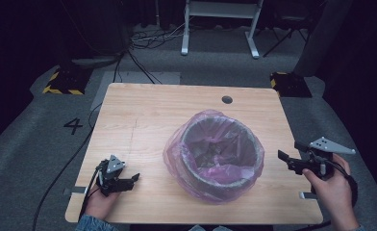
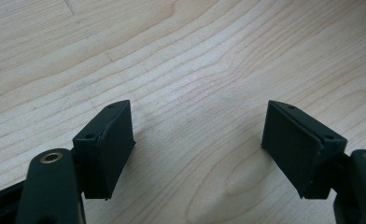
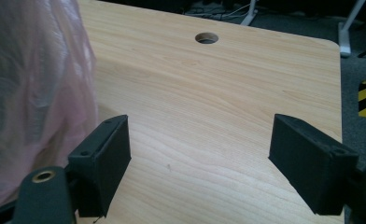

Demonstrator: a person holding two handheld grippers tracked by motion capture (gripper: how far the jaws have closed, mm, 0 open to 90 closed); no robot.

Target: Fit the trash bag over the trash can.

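A grey bin lined with a pink plastic bag (image 1: 215, 154) stands on the wooden table (image 1: 143, 120), right of its middle; the bag's top is folded out over the rim. My left gripper (image 1: 132, 180) rests low over the table's front left, jaws open and empty above bare wood (image 2: 200, 135). My right gripper (image 1: 290, 155) hovers at the table's right edge, just right of the bin, its jaws open with nothing between them (image 3: 200, 154). The pink bag (image 3: 36, 93) shows at the left of the right gripper view.
A round cable hole (image 1: 227, 99) lies near the table's far edge, also the hole (image 3: 206, 38) ahead of my right gripper. Beyond the table stand a white frame (image 1: 220, 24), floor cables (image 1: 148, 38) and yellow-black striped bases (image 1: 64, 82).
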